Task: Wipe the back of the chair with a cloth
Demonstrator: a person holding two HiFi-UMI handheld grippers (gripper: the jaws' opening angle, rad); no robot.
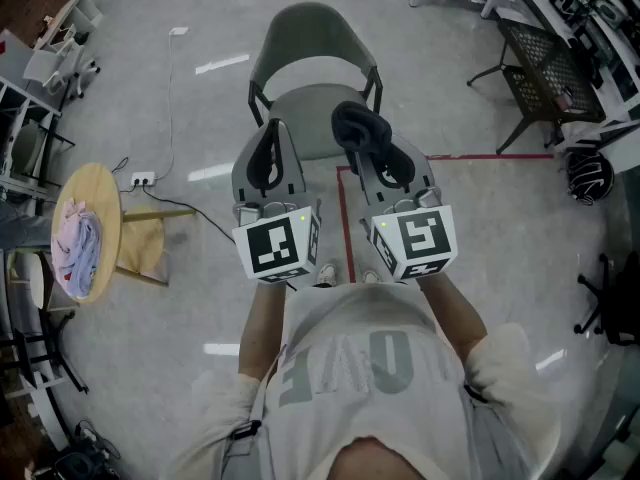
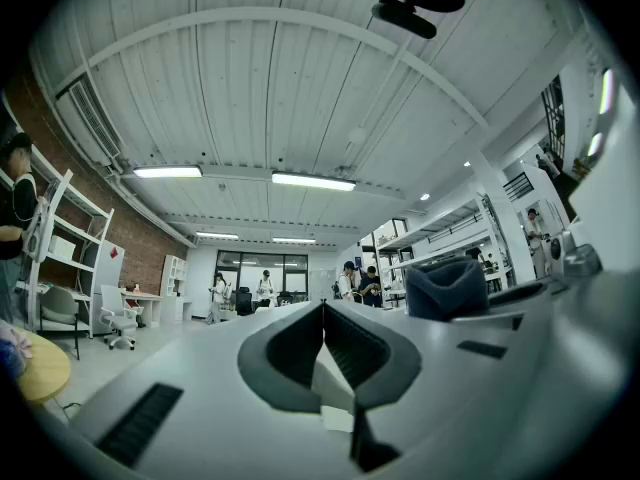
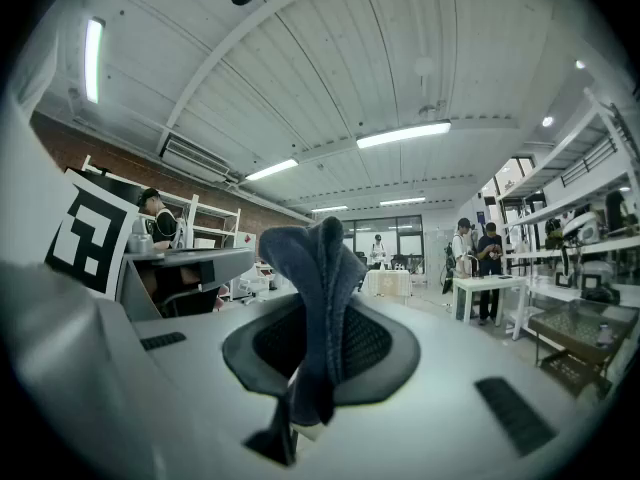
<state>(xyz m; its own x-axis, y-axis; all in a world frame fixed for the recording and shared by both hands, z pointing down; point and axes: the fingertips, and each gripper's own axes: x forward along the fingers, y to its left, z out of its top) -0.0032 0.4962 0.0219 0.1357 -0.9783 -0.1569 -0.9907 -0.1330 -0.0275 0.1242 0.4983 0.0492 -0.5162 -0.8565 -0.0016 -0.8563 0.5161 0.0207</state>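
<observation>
head view, nearest: person's pale grey top w/ big lettering (image 1: 350,368), both arms out front. each hand carries a gripper w/ a black-and-white marker cube, left cube (image 1: 277,246) & right cube (image 1: 415,240) side by side, near but apart. left gripper (image 1: 269,128): its own view shows the dark ribbed pads pressed together, nothing between them. right gripper (image 3: 325,343): jaws clamped on a dark blue folded cloth (image 3: 318,288), which stands up out of the pads & flops over the tips; in the head view it's a dark bunch at that gripper's front end. just beyond both sets of tips is the grey-green plastic chair w/ black frame (image 1: 312,103), seat facing the person, curved backrest (image 1: 310,30) on the far side; cloth sits over the seat's near right edge, not touching the backrest. a red tape line (image 1: 342,218) on the grey floor runs under the right gripper. left of the person, a round wooden stool (image 1: 112,218) w/ a pink & pale-blue fabric heap (image 1: 78,246) on top, white power strip (image 1: 142,179) just beyond it. far right, a black mesh table (image 1: 545,78).
</observation>
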